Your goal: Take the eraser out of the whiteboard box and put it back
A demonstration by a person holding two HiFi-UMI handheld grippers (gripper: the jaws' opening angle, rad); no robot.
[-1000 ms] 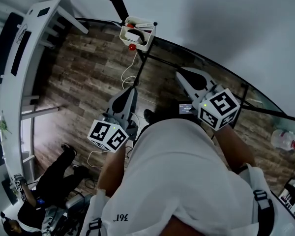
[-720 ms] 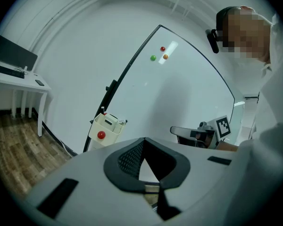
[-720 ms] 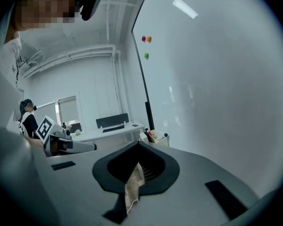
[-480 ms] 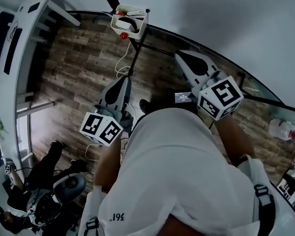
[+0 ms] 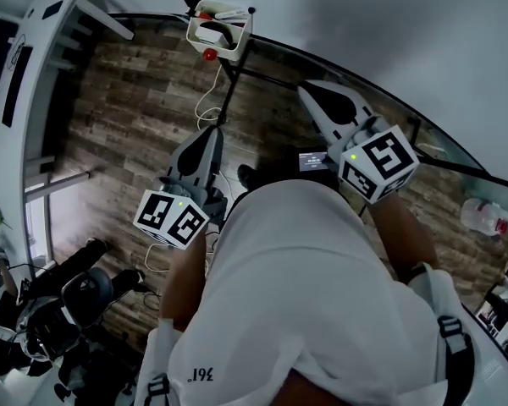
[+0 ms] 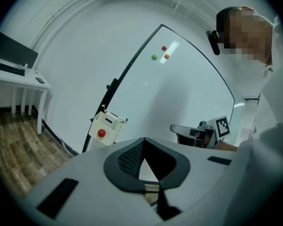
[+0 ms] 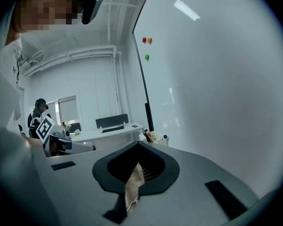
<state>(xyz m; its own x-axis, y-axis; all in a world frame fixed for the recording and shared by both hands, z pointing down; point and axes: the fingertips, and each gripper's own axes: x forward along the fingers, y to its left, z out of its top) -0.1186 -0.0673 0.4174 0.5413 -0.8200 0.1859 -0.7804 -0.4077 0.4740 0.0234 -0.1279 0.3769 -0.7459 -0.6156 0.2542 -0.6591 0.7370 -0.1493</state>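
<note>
Whiteboard (image 5: 389, 49): fills the upper right of the head view, with a dark frame along its lower edge. Only the two gripper views show its upper part.

Wood floor (image 5: 127, 108): lies left of the board. A white desk (image 5: 34, 66) stands at its far side. The right gripper view alone shows a monitor and keyboard on it.

Left gripper (image 5: 207, 135): held in front of the person and aimed toward the board. Its own view shows the jaws pressed together with nothing between them.

Right gripper (image 5: 305, 91): held close to the board. Its jaws are likewise brought together and carry nothing.

Whiteboard box (image 5: 218, 30): a white box hung on the board's lower frame, well apart from both grippers, with a red knob (image 5: 209, 55) on its front.

Eraser (image 5: 218, 34): a dark item lying inside the box, seen from above in the head view only. The gripper views show the box's outside but not the eraser.

Magnets (image 6: 164, 48): red, green and orange, high on the board.
</note>
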